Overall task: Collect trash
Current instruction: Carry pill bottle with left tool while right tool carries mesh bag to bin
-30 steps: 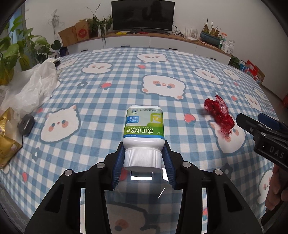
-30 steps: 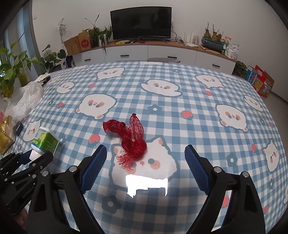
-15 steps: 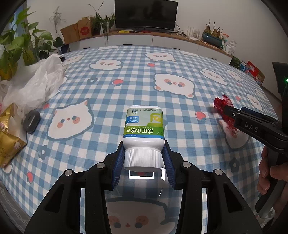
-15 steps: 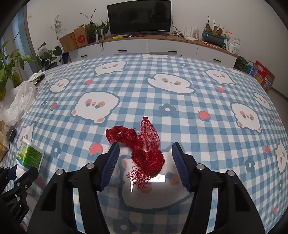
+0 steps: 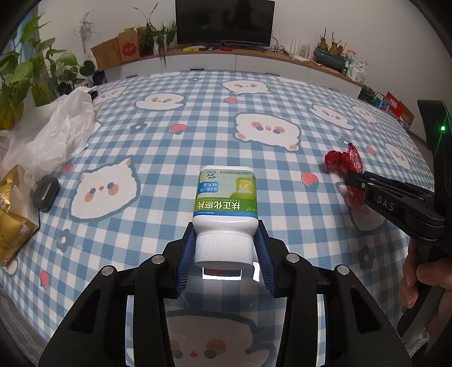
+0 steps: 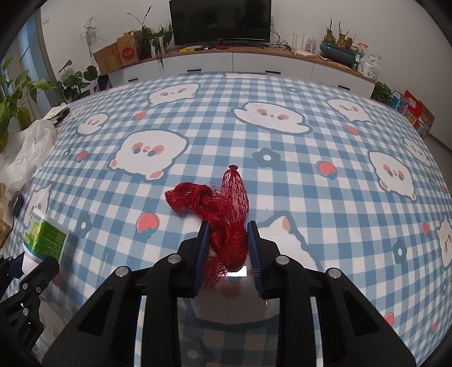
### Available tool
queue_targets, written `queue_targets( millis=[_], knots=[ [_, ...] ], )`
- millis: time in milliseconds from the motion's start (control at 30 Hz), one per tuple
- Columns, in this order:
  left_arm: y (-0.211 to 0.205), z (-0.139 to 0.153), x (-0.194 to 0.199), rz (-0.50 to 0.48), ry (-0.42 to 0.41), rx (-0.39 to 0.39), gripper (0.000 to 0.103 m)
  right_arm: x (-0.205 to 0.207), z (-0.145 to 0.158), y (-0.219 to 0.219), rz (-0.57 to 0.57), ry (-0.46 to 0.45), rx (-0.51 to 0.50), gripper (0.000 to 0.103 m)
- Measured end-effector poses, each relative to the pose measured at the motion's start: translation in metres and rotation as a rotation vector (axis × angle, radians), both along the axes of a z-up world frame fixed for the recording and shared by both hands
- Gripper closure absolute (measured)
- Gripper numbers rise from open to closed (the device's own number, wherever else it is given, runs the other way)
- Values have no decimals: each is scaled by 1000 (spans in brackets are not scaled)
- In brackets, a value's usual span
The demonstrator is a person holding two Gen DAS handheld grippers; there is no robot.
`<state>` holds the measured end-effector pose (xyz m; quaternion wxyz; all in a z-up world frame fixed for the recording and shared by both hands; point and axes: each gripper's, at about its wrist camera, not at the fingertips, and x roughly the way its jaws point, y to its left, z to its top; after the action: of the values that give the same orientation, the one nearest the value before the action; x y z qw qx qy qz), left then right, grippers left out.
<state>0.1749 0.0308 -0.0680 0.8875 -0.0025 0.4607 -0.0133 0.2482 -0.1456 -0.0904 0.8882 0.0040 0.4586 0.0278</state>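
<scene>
Trash items, two in hand: white pill bottle (image 5: 225, 210) and red mesh net (image 6: 223, 217), both over checked tablecloth (image 5: 175, 158). Left gripper (image 5: 225, 248) clamps bottle by ribbed cap, body pointing fwd; we judge cap gives the pads a non-slip hold. Right gripper (image 6: 227, 242) closed onto net's bunched middle w/ loose ends trailing out, prob. so whole tangle lifts together. White plastic bag (image 5: 48, 135) lies at table's left edge, likely drop-off.

Straight ahead, a dark television (image 6: 220, 21) stands on a long white cabinet (image 6: 234, 63) against a pale wall (image 5: 310, 17). Leafy potted plants (image 5: 25, 76) fill the far left; cardboard boxes (image 6: 118, 55) sit beside the cabinet. The surface wears a blue checked tablecloth (image 6: 310, 175).
</scene>
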Motion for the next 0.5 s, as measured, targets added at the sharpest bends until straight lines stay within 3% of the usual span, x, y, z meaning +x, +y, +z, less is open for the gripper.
queue_targets(
  millis=[500],
  knots=[
    [-11,14,-12,-9,-23,-7,62,-22,22,-6,-25,-39,22,79]
  ],
)
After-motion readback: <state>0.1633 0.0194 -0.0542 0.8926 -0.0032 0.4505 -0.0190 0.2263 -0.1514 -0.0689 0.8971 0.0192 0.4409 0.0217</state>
